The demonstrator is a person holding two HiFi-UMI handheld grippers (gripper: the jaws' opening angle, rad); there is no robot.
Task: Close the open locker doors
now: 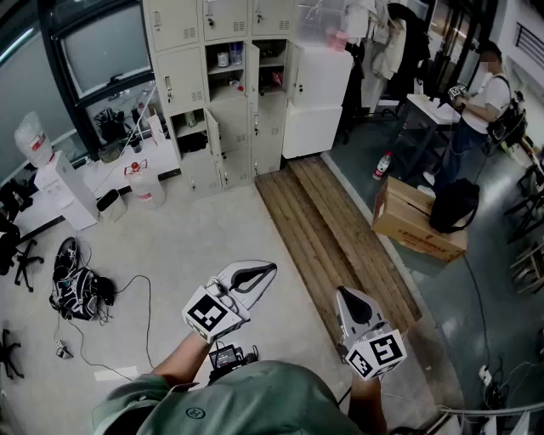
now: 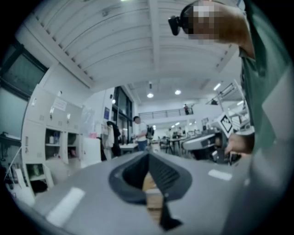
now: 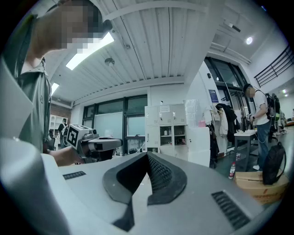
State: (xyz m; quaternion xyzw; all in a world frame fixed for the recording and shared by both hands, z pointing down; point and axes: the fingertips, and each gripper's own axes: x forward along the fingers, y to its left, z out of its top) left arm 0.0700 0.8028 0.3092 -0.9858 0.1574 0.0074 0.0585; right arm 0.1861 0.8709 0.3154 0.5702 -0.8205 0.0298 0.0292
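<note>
Green tee, grey L tongs, R tongs, b/w marker cubes

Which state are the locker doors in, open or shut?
Open, several of them. In the head view, locker doors stand swung out from the lockers, and shelves with items show inside.

The lockers at the far side look like painted sheet metal, pale with a smooth satin finish. The planks running up the floor are bare, grainy wood. The box to their right is matt brown cardboard. The left gripper and right gripper have matt grey plastic shells, and their dark pads are ribbed. The near shirt is green cloth.
</note>
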